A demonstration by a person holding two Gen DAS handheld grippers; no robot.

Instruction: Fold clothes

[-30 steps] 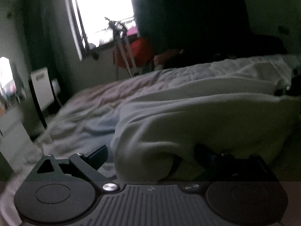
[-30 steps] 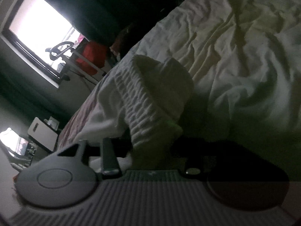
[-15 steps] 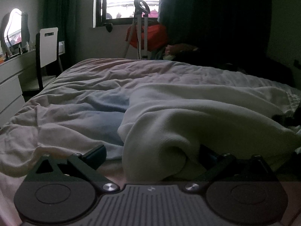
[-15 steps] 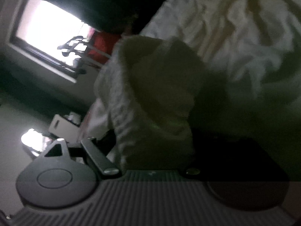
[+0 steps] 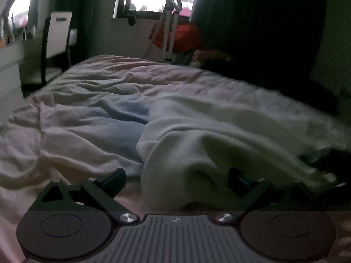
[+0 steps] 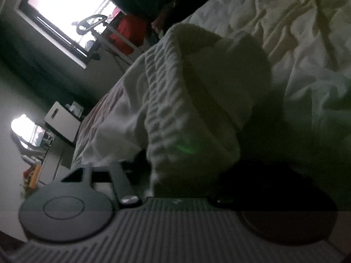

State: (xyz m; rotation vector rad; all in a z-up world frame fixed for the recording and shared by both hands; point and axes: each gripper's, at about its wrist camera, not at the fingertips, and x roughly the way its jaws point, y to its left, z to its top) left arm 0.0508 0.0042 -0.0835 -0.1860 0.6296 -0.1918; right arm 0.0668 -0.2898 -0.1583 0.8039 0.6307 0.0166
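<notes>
In the left wrist view, a white chair point(image 5: 57, 35) stands at the far left beside the rumpled bed point(image 5: 92, 118), and the left gripper point(image 5: 176, 180) has its 2 fingers spread wide, with a bunched end of the cream sweater point(image 5: 197, 151) lying between them on the bedding. In the right wrist view, the right gripper point(image 6: 173, 175) is mostly buried: the sweater's ribbed hem point(image 6: 166, 109) rises between its fingers, so I cannot tell whether it is clenched, and creased sheet lies to the right.

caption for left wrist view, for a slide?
Left gripper open around a bunched fold of white knit garment on a rumpled bed.
</notes>
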